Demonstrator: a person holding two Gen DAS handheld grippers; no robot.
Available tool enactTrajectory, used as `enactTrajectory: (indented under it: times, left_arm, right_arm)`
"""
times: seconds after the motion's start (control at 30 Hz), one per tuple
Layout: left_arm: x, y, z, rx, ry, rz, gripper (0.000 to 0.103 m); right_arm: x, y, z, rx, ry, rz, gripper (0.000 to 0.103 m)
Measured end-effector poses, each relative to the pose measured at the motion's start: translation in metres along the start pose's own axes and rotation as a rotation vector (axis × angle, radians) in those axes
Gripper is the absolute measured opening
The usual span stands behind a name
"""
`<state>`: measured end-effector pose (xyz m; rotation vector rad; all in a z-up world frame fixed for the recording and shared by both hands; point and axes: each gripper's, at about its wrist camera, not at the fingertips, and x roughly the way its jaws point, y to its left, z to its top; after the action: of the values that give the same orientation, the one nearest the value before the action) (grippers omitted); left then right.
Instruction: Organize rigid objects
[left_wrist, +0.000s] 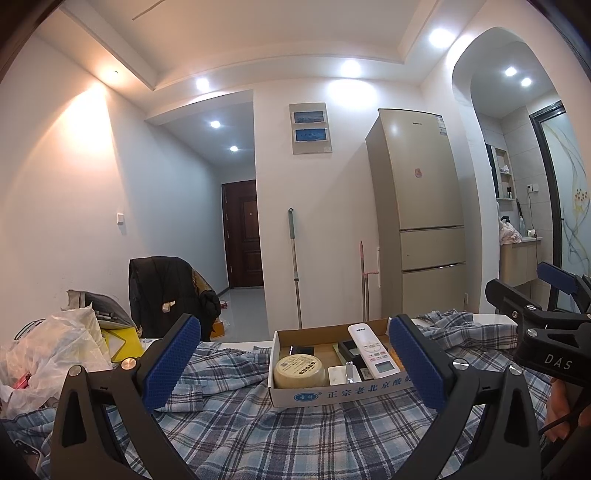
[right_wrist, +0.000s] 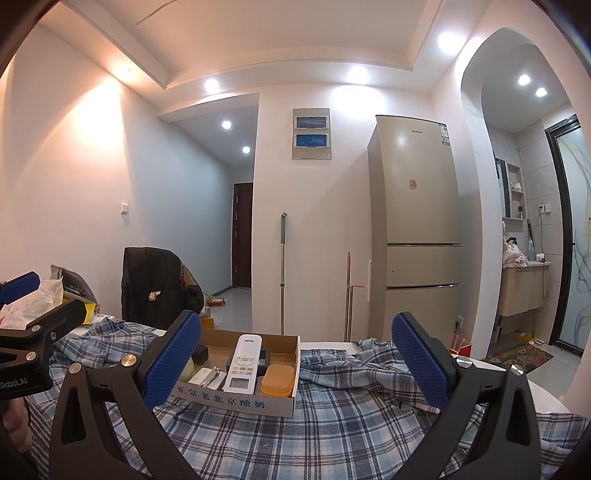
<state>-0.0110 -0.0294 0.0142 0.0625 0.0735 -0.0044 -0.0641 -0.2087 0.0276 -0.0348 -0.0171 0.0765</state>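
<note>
A shallow cardboard box (left_wrist: 334, 392) (right_wrist: 236, 400) sits on a plaid cloth. It holds a white remote (left_wrist: 373, 349) (right_wrist: 245, 363), a round cream tin (left_wrist: 299, 371), a small white box with a metal clip (left_wrist: 343, 373) (right_wrist: 208, 377), a black item (left_wrist: 351, 349) and an orange case (right_wrist: 279, 380). My left gripper (left_wrist: 295, 363) is open and empty, held in front of the box. My right gripper (right_wrist: 295, 363) is open and empty, just right of the box; it also shows at the right edge of the left wrist view (left_wrist: 535, 291).
The plaid cloth (left_wrist: 295, 435) (right_wrist: 332, 435) covers the table. Crumpled plastic bags and yellow items (left_wrist: 62, 347) pile at the left. A chair with a black jacket (left_wrist: 166, 295) stands behind. A fridge (left_wrist: 417, 218), a mop and a doorway lie beyond.
</note>
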Motion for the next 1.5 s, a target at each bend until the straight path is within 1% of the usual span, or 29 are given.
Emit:
enactTrajectory:
  times: [1.5]
  left_arm:
    - [0.0036,-0.0001,0.0008,0.01,-0.006,-0.004,0.103]
  right_arm:
    - [0.003,-0.0021,0.0001,0.006,0.01,-0.002,0.103]
